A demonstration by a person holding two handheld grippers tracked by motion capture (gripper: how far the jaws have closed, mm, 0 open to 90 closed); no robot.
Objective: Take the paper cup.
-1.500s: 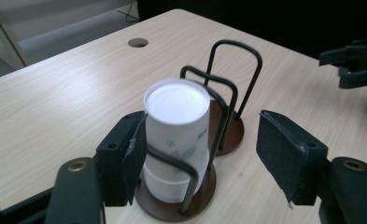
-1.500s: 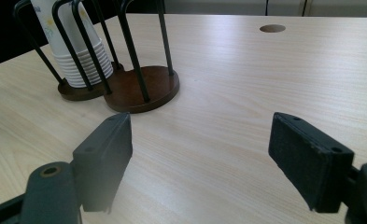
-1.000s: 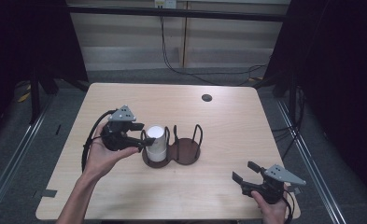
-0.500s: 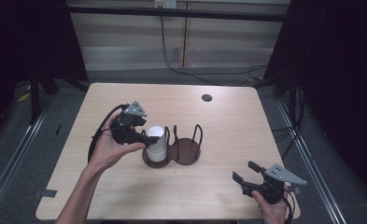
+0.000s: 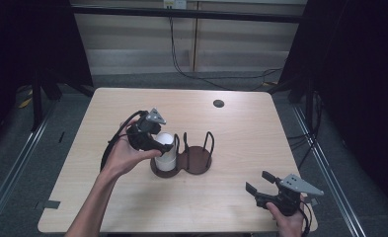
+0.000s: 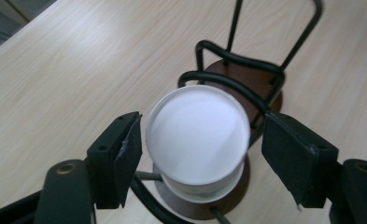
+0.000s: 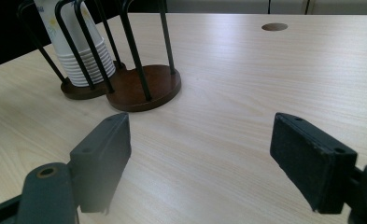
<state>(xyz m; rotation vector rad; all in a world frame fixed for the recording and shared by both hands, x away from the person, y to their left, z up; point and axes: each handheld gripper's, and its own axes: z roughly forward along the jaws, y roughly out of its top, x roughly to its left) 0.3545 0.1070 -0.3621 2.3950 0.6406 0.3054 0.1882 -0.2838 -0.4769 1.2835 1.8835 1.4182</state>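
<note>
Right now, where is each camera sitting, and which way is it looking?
High view: above the person's side, looking forward and down on the table; forearms, left gripper and right gripper show.
Left gripper view: rides the left gripper, looking down onto the stack of paper cups; its own open jaws show.
Right gripper view: rides the right gripper, low, looking across the table; its own open jaws show.
Shared: all three show the cup holder and cups.

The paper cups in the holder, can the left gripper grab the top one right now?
Probably yes. The left gripper hangs right above the stack of paper cups with its jaws open on either side of the top cup. The wire holder stands close by one jaw, but nothing sits between the jaws and the cup.
</note>
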